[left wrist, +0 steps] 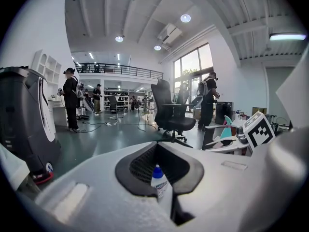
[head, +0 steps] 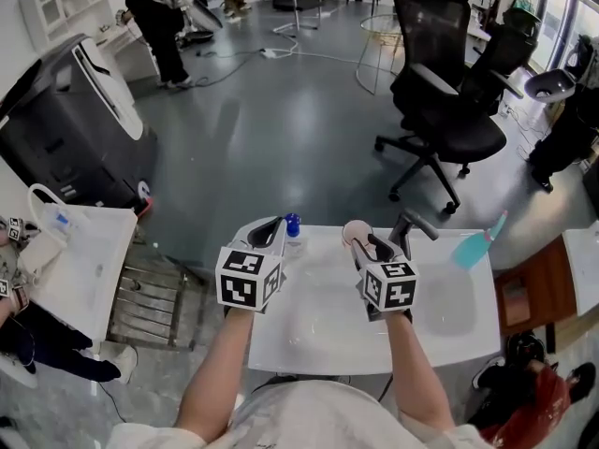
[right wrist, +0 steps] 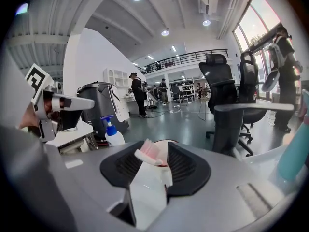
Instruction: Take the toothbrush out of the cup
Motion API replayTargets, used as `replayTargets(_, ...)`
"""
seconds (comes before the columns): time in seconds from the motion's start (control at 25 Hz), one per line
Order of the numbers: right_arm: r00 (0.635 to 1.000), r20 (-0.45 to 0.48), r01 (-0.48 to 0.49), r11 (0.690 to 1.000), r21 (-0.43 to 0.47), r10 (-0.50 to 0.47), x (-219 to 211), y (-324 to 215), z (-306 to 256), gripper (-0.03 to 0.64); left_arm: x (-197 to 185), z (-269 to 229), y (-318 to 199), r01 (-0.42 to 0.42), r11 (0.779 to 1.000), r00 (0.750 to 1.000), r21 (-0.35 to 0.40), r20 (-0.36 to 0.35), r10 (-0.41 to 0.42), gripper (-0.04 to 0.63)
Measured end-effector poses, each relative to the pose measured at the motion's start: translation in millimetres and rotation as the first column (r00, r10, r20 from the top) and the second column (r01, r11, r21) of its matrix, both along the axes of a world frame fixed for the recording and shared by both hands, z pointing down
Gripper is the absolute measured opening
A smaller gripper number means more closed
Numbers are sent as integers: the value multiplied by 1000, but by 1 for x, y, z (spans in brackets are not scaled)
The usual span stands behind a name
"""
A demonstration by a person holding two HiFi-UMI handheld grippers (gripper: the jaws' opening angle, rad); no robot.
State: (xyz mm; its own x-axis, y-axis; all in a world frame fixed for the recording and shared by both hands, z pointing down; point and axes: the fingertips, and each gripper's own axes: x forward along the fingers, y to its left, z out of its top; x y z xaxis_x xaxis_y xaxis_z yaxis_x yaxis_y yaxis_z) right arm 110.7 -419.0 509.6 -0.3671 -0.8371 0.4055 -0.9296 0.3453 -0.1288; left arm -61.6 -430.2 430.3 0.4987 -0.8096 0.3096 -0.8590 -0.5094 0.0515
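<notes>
A pale pink cup stands at the back edge of the white washbasin top. My right gripper is right at it. In the right gripper view the toothbrush's pink-bristled head lies between the jaws of the right gripper, against the left pad, with the cup's rim just behind. The jaws stand apart and a gap remains on the right side. My left gripper is open beside a small blue-capped bottle, which shows between its jaws.
A grey tap rises just right of the cup, and a teal object lies at the basin's right end. A black office chair stands beyond on the grey floor. To the left are a grey machine and a white table.
</notes>
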Motion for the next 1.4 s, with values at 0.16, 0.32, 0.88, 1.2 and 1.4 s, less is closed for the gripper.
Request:
replayTargets(0.16,1000,0,-5,1000,-15,5,1,1,9,143,1,2,-1,-1,1000,1000,-5,3,1,3)
replayTargets(0.32,1000,-2,-11,1000,-29,11,2,3,18,130,0,6,0,1,1000,1000,-12,9,-1,3)
replayTargets(0.88,998,-20,-54,998,-10,54,9,0,21,52,-9,10,2,15,1000,1000,-22,14,-15,3)
replayTargets(1.2,997,-35,-66,998,4,66,10,-2,16,40,-8,8,2,14,1000,1000,-20,11,-14,3)
replayTargets(1.4,997,-33,-74,997,15,75,13,-4,10,40,-9,9,2,17,1000,1000,-23,9,-16,3)
